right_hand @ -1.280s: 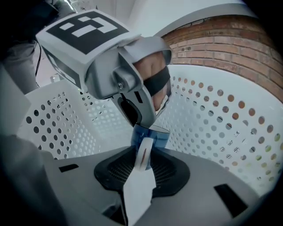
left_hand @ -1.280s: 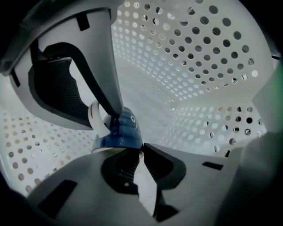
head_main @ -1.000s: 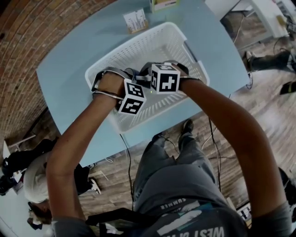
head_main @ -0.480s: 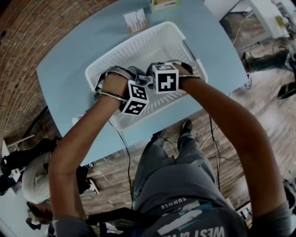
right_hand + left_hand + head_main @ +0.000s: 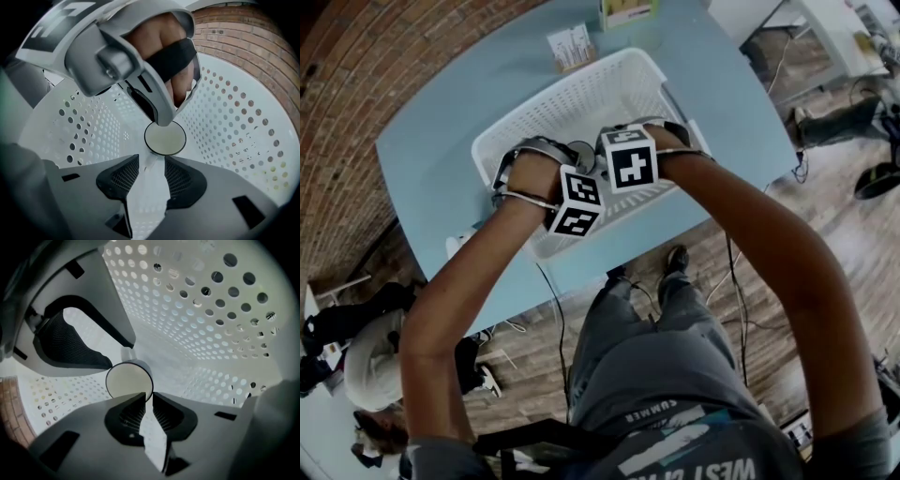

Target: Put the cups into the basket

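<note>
Both grippers reach down into the white perforated basket [image 5: 544,98] on the light blue table [image 5: 431,141]. A pale round cup [image 5: 129,380] rests on the basket floor, seen end-on just beyond the tips of my left gripper [image 5: 149,403]. Those jaws stand a little apart, with only basket floor between them. The same round cup [image 5: 165,138] lies just ahead of my right gripper [image 5: 152,168], whose jaws are wide open and empty. One finger of the left gripper hangs right over the cup in the right gripper view. In the head view the hands hide most of the cup [image 5: 581,153].
A small card holder [image 5: 570,45] and a yellow-green box [image 5: 628,9] stand on the table beyond the basket. The basket's walls [image 5: 211,310] close in around both grippers. A person [image 5: 370,366] is low on the floor at the left.
Both hands have shifted only slightly inside the basket. A bit of the round cup now shows between them in the head view.
</note>
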`<state>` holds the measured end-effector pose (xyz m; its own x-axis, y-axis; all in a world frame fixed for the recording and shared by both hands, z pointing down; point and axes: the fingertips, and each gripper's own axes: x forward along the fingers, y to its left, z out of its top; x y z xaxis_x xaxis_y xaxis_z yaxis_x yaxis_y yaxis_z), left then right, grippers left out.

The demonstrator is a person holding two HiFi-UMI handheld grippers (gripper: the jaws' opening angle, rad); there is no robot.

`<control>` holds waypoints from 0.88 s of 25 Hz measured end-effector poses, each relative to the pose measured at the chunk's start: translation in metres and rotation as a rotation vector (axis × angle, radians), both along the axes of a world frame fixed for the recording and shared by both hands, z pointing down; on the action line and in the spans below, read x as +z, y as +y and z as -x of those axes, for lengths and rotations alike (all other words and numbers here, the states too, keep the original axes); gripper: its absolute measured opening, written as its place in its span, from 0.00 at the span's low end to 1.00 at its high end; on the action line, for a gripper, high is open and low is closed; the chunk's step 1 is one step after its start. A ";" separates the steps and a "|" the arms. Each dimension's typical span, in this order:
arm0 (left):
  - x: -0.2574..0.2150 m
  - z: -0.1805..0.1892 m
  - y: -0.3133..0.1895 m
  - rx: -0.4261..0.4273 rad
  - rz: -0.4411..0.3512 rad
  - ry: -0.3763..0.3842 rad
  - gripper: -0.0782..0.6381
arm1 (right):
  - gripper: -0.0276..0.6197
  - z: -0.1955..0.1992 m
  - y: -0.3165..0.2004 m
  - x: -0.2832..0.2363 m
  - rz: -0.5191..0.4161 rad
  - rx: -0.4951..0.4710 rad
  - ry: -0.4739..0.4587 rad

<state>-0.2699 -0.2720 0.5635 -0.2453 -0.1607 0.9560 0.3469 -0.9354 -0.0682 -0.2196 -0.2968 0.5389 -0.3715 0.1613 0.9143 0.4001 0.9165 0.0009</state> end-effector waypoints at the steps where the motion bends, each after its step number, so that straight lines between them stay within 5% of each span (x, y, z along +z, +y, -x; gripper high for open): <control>1: -0.003 -0.001 0.000 -0.007 -0.004 0.007 0.16 | 0.29 0.000 0.001 -0.002 0.000 0.003 -0.005; 9: -0.031 -0.002 -0.009 -0.136 -0.070 0.112 0.16 | 0.29 0.008 0.002 -0.042 -0.027 0.031 -0.108; 13: -0.061 -0.012 -0.024 -0.214 -0.172 0.240 0.16 | 0.29 0.006 0.001 -0.062 -0.055 0.074 -0.180; 17: -0.097 -0.012 -0.042 -0.290 -0.299 0.354 0.16 | 0.26 0.015 -0.006 -0.101 -0.098 0.134 -0.330; 20: -0.126 -0.014 -0.053 -0.323 -0.398 0.438 0.15 | 0.08 0.016 -0.013 -0.137 -0.106 0.253 -0.478; 22: -0.145 -0.018 -0.059 -0.338 -0.467 0.505 0.15 | 0.06 0.015 -0.018 -0.163 -0.126 0.312 -0.575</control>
